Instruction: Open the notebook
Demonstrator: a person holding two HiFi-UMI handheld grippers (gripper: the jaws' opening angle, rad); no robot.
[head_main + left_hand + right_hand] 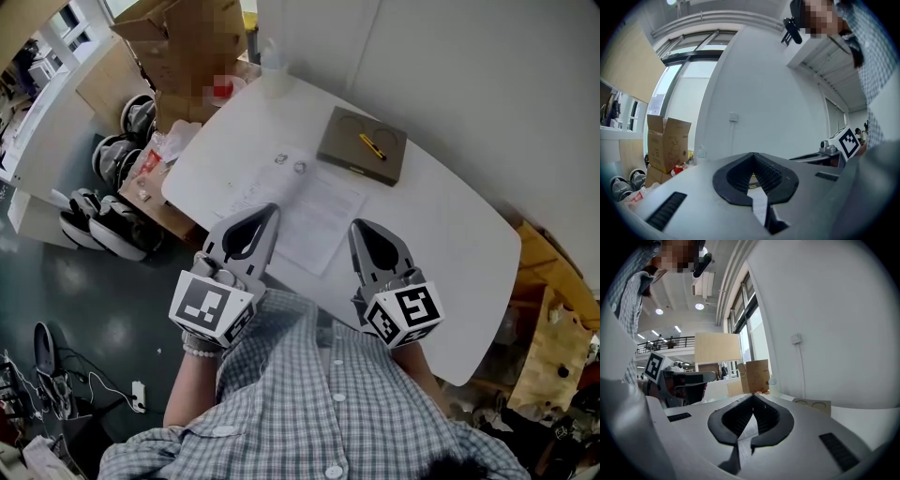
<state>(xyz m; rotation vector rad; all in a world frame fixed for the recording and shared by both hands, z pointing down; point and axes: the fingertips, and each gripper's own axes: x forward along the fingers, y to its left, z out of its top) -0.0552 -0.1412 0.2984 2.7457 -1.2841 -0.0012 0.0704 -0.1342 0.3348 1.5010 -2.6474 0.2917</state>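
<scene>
A brown closed notebook (363,145) lies at the far side of the white table (450,244), with a yellow pen (372,145) on its cover. It shows as a brown slab (813,405) in the right gripper view. Nearer me, white printed sheets (314,211) lie flat, with two small metal rings (299,167) at their far edge. My left gripper (274,210) and right gripper (356,227) hover side by side over the near part of the sheets. Both are shut and empty. The tips meet in the left gripper view (753,154) and the right gripper view (753,396).
A clear bottle (273,70) stands at the table's far left corner beside open cardboard boxes (183,47). Shoes (112,202) lie on the floor to the left. Wooden furniture (553,319) stands past the right end. A white wall runs behind the table.
</scene>
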